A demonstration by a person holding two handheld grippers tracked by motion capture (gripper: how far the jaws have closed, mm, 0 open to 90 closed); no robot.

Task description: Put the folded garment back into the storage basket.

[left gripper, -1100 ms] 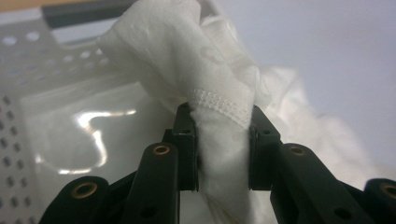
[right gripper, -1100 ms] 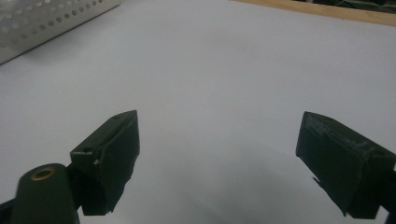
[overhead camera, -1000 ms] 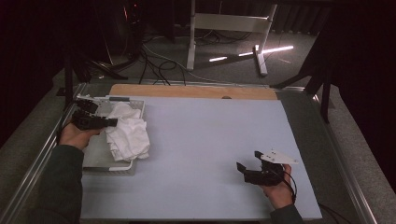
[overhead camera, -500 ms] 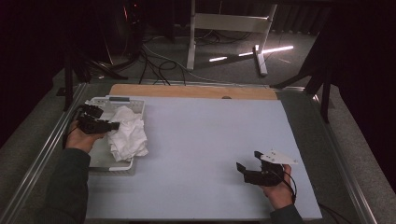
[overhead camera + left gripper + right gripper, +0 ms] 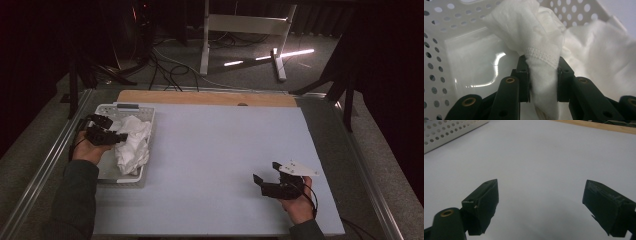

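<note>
Where the left gripper (image 5: 121,136) reaches into the white perforated basket (image 5: 109,109) at the table's left edge, its jaws pinch a fold of crumpled white cloth (image 5: 134,150) with a stitched hem. From the left gripper view, the hem (image 5: 541,53) sits clamped between the black pads, above the basket's glossy floor (image 5: 474,62). Across the pale blue table (image 5: 210,145), the right gripper (image 5: 266,177) rests with jaws spread wide, nothing between them. No writing is readable.

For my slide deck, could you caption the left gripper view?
Left tongs pinch a hemmed fold of white cloth inside a perforated white basket.
</note>
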